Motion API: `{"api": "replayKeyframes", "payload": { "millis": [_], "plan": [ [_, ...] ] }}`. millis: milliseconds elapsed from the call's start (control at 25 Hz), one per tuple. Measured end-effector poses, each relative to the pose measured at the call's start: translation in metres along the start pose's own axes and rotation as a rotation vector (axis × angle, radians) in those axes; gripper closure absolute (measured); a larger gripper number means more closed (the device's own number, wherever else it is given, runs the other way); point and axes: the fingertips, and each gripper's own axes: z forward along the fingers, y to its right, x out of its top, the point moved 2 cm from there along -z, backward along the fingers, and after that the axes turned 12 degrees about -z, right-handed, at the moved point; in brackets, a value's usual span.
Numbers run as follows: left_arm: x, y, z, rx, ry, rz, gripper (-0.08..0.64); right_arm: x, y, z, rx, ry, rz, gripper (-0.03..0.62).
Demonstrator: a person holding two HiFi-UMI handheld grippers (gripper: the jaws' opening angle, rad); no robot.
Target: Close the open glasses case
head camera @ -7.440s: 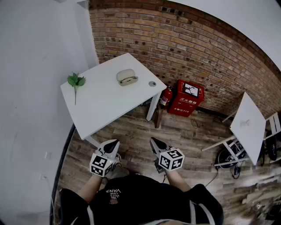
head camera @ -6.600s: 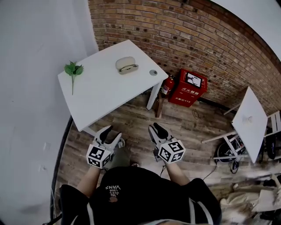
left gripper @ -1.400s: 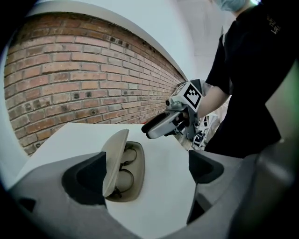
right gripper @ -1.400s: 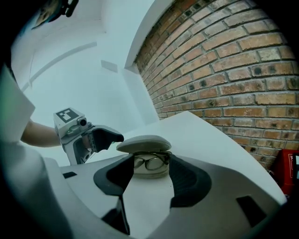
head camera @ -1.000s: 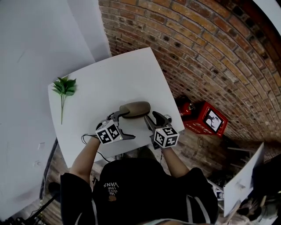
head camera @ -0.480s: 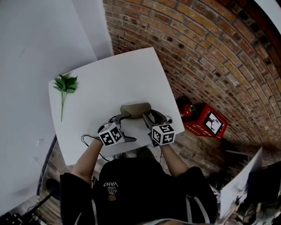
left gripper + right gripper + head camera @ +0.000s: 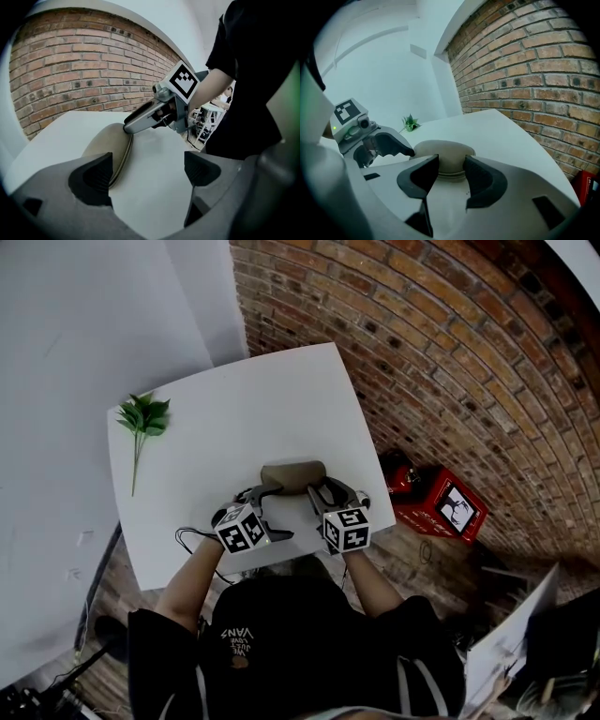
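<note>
A tan glasses case (image 7: 292, 474) lies near the front edge of the white table (image 7: 234, 409). Its lid is down, with a seam line along the side (image 7: 121, 159). My left gripper (image 7: 265, 512) is open at the case's left end. Its jaws have just been closing, with only bare table between them (image 7: 147, 173) and the case beside the left jaw. My right gripper (image 7: 330, 493) is at the right end, also just closing. In the left gripper view one of its fingers (image 7: 140, 121) rests on top of the case. The case's end (image 7: 445, 157) shows just beyond its fingertips (image 7: 451, 177).
A green plant sprig (image 7: 145, 418) lies at the table's far left corner. A brick wall (image 7: 450, 352) runs close behind and to the right of the table. A red box (image 7: 450, 507) stands on the floor on the right. The table's front edge is just under my hands.
I have walked from the floor up to the table. In the last second both grippers have drawn in at the case's two ends, and the case looks lower and flatter.
</note>
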Motion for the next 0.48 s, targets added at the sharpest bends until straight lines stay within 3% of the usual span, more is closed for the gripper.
{"api": "replayKeyframes", "payload": {
  "millis": [480],
  "plan": [
    [-0.0012, 0.001, 0.0023, 0.026, 0.008, -0.003, 0.081, 0.0004, -0.0018, -0.0007, 0.008, -0.009, 0.008, 0.4]
  ]
}}
